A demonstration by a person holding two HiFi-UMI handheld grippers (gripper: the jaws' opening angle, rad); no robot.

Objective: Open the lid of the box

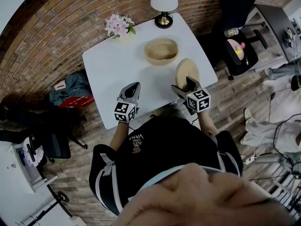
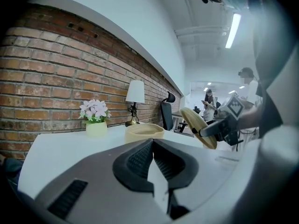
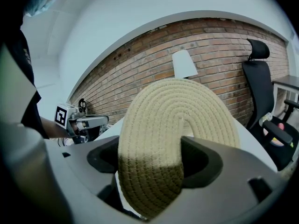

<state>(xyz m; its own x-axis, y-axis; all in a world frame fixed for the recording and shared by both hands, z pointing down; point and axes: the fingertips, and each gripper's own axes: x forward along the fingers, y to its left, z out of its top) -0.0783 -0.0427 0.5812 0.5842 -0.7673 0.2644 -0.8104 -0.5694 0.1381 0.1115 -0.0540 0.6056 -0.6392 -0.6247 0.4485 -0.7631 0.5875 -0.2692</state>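
Observation:
The round woven box (image 1: 161, 51) stands open on the white table (image 1: 108, 67), with its inside showing. Its flat coiled lid (image 1: 186, 71) is off the box and tilted on edge near the table's right front corner, with my right gripper (image 1: 189, 83) shut on its rim. In the right gripper view the lid (image 3: 177, 125) fills the space between the jaws. My left gripper (image 1: 134, 87) hovers over the table's front edge, shut on nothing. In the left gripper view the jaws meet, and beyond them are the box (image 2: 144, 131) and the held lid (image 2: 199, 126).
A pot of pink flowers (image 1: 119, 26) and a lamp (image 1: 164, 3) stand at the back of the table. A black office chair (image 1: 237, 46) is to the right, bags (image 1: 71, 91) lie on the floor at left, and a brick wall runs behind.

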